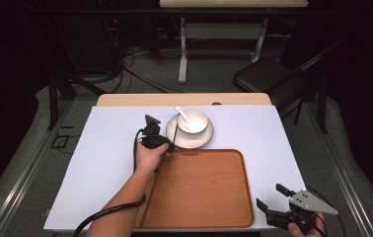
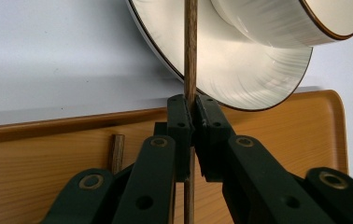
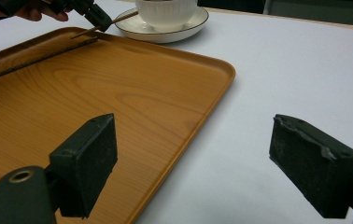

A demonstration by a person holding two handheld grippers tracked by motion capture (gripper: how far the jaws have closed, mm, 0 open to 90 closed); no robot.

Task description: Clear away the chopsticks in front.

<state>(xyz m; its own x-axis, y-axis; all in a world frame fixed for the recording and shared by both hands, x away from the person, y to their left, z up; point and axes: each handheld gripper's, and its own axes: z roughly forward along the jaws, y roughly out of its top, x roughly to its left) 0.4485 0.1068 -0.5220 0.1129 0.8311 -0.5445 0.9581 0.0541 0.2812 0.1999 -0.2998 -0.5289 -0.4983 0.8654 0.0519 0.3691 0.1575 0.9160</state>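
Note:
My left gripper point(image 1: 170, 146) point(image 2: 192, 114) is shut on a thin dark wooden chopstick point(image 2: 191, 46) point(image 1: 176, 129) at the tray's far left corner. The stick runs past the pads and over the rim of a white saucer point(image 2: 240, 70) point(image 1: 205, 139). On the saucer stands a white bowl point(image 1: 193, 122) point(image 2: 282, 23) with a white spoon point(image 1: 181, 114) in it. A second chopstick point(image 2: 117, 151) point(image 3: 34, 60) lies inside the wooden tray point(image 1: 199, 187) point(image 3: 118, 93) along its left side. My right gripper point(image 1: 272, 196) point(image 3: 193, 154) stands open over the white mat to the right of the tray, nothing between its pads.
A white mat point(image 1: 110, 148) covers the table, with the wooden tabletop edge point(image 1: 184, 99) showing at the back. A black chair point(image 1: 268, 74) and another table's legs stand on the floor beyond. The person's left forearm point(image 1: 125, 197) crosses the tray's left edge.

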